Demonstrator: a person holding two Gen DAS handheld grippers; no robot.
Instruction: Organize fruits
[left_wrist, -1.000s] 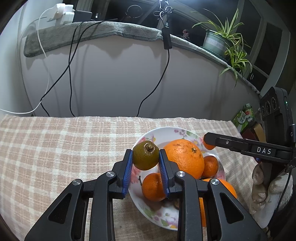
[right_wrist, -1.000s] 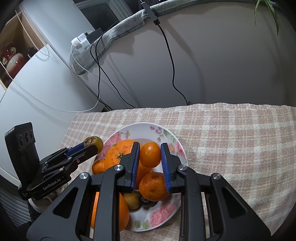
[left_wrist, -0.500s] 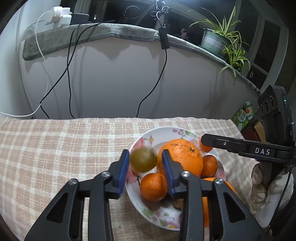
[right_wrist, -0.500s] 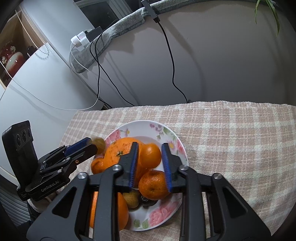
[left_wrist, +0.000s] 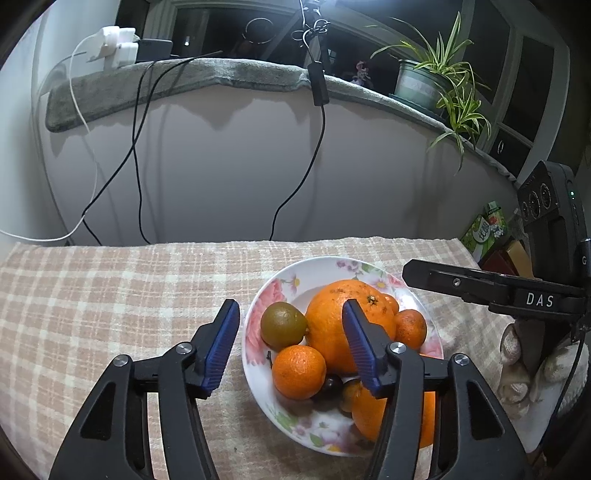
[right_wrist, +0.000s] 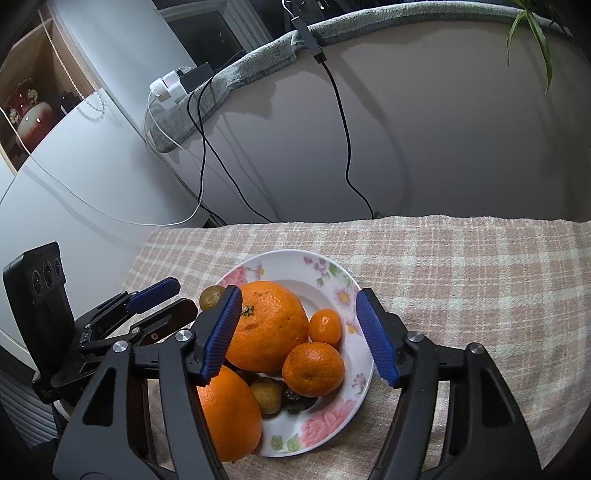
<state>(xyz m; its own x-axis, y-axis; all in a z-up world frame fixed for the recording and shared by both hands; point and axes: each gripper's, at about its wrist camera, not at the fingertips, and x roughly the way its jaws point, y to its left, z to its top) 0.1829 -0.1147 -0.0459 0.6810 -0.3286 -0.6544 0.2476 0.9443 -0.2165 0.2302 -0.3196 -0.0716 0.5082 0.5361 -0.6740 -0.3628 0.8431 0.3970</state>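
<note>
A floral white plate (left_wrist: 280, 273) (right_wrist: 284, 258) on the checked cloth holds a large orange (left_wrist: 343, 321) (right_wrist: 269, 325), a second big orange (right_wrist: 229, 413), small mandarins (left_wrist: 299, 371) (right_wrist: 313, 369) (right_wrist: 325, 325) and a green-brown fruit (left_wrist: 282, 325) (right_wrist: 210, 297) at its left side. My left gripper (left_wrist: 290, 347) is open and empty, just above the plate's near-left rim. My right gripper (right_wrist: 301, 336) is open and empty over the fruit pile; it also shows in the left wrist view (left_wrist: 491, 291).
The checked cloth (left_wrist: 110, 288) covers the table. A wall with hanging black cables (left_wrist: 314, 155) stands behind. A potted plant (left_wrist: 432, 85) sits on the ledge. Small boxes (left_wrist: 487, 232) lie at the table's far right.
My left gripper opened and dropped the green-brown fruit onto the plate. My right gripper opened and released the small mandarin onto the plate. Both grippers pulled back slightly.
</note>
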